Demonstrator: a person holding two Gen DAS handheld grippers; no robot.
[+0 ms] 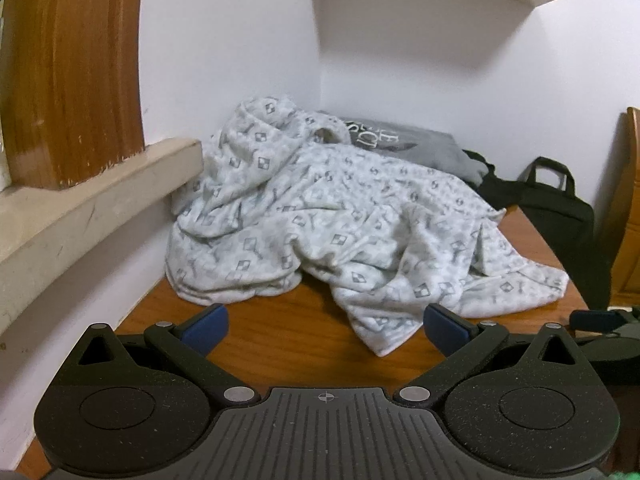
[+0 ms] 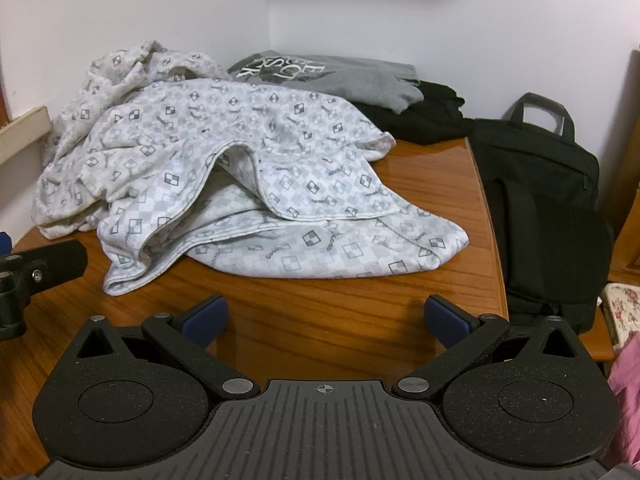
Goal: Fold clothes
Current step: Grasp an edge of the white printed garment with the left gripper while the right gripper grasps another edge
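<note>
1. Left wrist view: we are holding the left tool (image 1: 326, 330) low over the wooden table (image 1: 280, 328), its blue-padded fingers spread wide apart and gripping nothing.
2. The patterned white garment (image 1: 320, 216) is lying crumpled straight ahead of this tool, heaped against the wall corner and the pale ledge (image 1: 92, 216) on the left. One loose flap is reaching toward us and ending just ahead of the gap between the fingers, slightly right of centre.
3. Behind the heap a grey printed shirt (image 1: 404, 142) is sitting folded; a black bag (image 1: 560, 208) is standing off the table's right edge.
4. Right wrist view: we are holding the right tool (image 2: 324, 322) over bare table as well, fingers spread apart and empty. Part of the left tool is poking in at the left edge.
5. From here the garment (image 2: 224, 168) is lying ahead and to the left, its long spread running roughly left to right across the view. A hemmed edge is draped over the top; a folded corner is hanging down toward the front left.
6. Judgement: the near flap is lying closer to the left tool, so that hand looks better placed to take it first, while the right would need to reach forward for the rounded right end near the bag (image 2: 536, 208).
7. Folding itself is not yet begun; the cloth needs spreading flat.
</note>
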